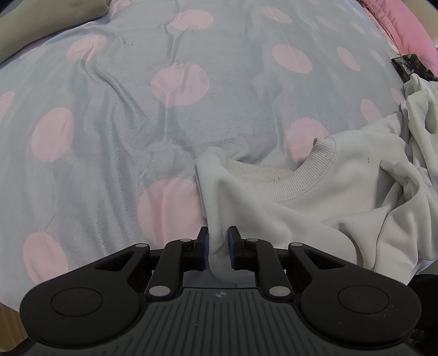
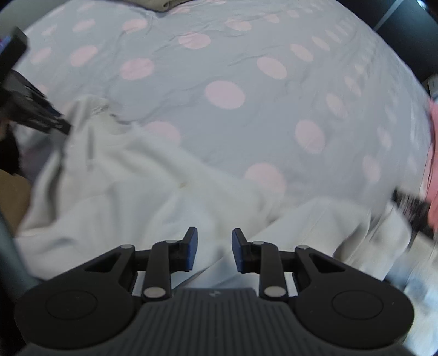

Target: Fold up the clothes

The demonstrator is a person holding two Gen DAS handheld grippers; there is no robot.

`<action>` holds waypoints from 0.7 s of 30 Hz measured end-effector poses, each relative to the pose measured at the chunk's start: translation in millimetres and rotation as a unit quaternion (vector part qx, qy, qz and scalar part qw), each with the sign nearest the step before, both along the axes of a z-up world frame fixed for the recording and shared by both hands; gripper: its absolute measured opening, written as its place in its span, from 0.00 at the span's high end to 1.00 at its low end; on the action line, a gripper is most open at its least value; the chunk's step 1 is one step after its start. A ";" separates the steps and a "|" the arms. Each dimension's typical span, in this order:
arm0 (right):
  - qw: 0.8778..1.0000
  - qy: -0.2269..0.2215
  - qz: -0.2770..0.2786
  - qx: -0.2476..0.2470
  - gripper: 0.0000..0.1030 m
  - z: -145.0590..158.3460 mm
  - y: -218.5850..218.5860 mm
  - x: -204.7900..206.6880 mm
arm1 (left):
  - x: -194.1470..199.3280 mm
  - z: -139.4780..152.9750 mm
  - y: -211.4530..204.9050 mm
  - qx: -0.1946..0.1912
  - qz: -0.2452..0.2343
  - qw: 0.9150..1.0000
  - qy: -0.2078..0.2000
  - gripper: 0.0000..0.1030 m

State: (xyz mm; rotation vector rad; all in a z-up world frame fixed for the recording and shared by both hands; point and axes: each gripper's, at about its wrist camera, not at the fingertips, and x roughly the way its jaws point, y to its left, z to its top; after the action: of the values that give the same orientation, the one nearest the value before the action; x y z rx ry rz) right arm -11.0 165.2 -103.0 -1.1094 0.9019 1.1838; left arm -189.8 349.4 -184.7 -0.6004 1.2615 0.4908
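A white sweatshirt [image 1: 328, 197] lies crumpled on the bed at the right of the left wrist view, its ribbed collar [image 1: 295, 180] facing up. My left gripper [image 1: 218, 238] is shut on a fold of its fabric beside the collar, and the cloth hangs down between the blue pads. The right wrist view is blurred. In it the same sweatshirt [image 2: 123, 178] spreads across the lower half. My right gripper [image 2: 214, 241] hovers over it, open, with nothing pinched between its pads. My left gripper [image 2: 61, 123] also shows at the left edge, at the garment's collar end.
A grey-blue bedcover with pink dots [image 1: 109, 109] fills both views [image 2: 246, 68]. A pink quilt [image 1: 405, 30] and a dark patterned item [image 1: 410, 65] lie at the far right. A beige pillow [image 1: 41, 22] sits at the top left. Wooden floor [image 2: 13, 197] shows past the bed's left edge.
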 end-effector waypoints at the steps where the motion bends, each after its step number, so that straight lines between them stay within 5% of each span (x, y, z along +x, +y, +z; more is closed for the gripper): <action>1: 1.000 -0.007 0.014 -0.004 0.70 -6.6 6.8 5.0 | 0.8 -0.7 -0.1 0.000 0.000 1.000 0.002 0.88; 10: 0.990 -0.024 0.122 -0.062 0.70 -69.1 62.0 38.8 | 11.6 -13.7 2.5 -0.008 -0.006 1.000 0.020 0.88; 16: 0.980 -0.020 0.175 -0.093 0.54 -103.1 85.3 49.4 | 20.2 -21.6 4.5 -0.014 -0.010 0.999 0.034 0.88; 21: 0.980 0.013 0.165 -0.108 0.53 -110.5 88.7 60.8 | 21.9 -22.7 3.2 -0.012 -0.016 0.999 0.037 0.89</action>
State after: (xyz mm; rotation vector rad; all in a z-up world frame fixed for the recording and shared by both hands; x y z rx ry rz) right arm 49.8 253.9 -213.5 -1.4644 0.9052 1.3952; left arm -167.9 352.6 -207.4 -0.5861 1.3463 0.4747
